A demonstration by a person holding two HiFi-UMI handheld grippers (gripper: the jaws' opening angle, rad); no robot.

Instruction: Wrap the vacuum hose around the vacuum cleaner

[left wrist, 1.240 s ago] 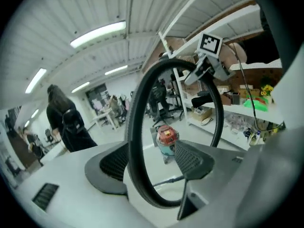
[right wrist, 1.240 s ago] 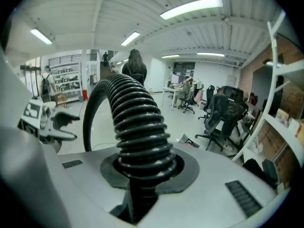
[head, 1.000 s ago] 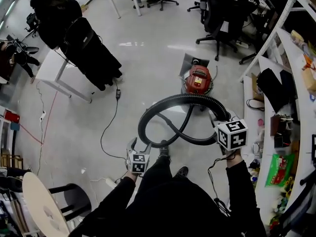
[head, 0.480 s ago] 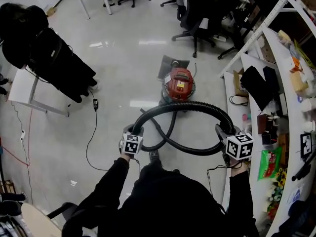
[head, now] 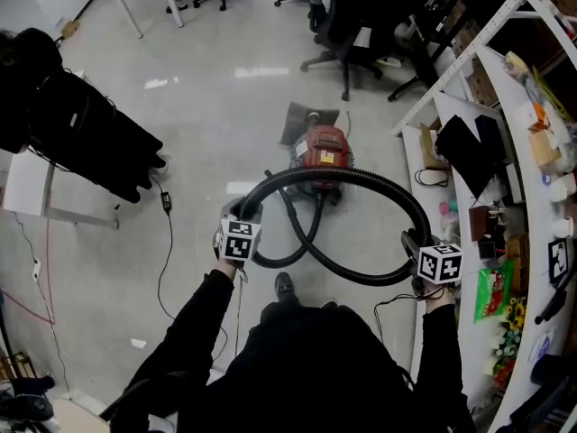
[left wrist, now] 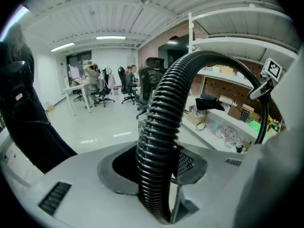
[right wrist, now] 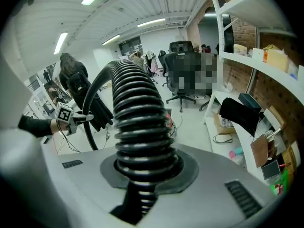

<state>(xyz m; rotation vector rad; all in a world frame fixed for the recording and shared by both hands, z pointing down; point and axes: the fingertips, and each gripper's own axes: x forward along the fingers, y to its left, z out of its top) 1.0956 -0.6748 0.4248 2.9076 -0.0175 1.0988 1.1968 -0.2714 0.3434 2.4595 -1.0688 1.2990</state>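
Vacuum hose (head: 361,179) looped, red vacuum cleaner (head: 325,141), white label (head: 323,158) unreadable

One red vacuum cleaner (head: 325,152) stands on the floor — one black hose (head: 361,179) loops just in front of it. Beyond it are at least three office chairs (head: 347,16). To its left is one white table (head: 22,192), and to its right — one long shelf unit (head: 516,124).

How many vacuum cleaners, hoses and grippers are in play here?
Vacuum cleaner: 1
Vacuum hose: 1
Grippers: 2 (left gripper, just closed onto the hose; right gripper, also shut on it)
Total: 4
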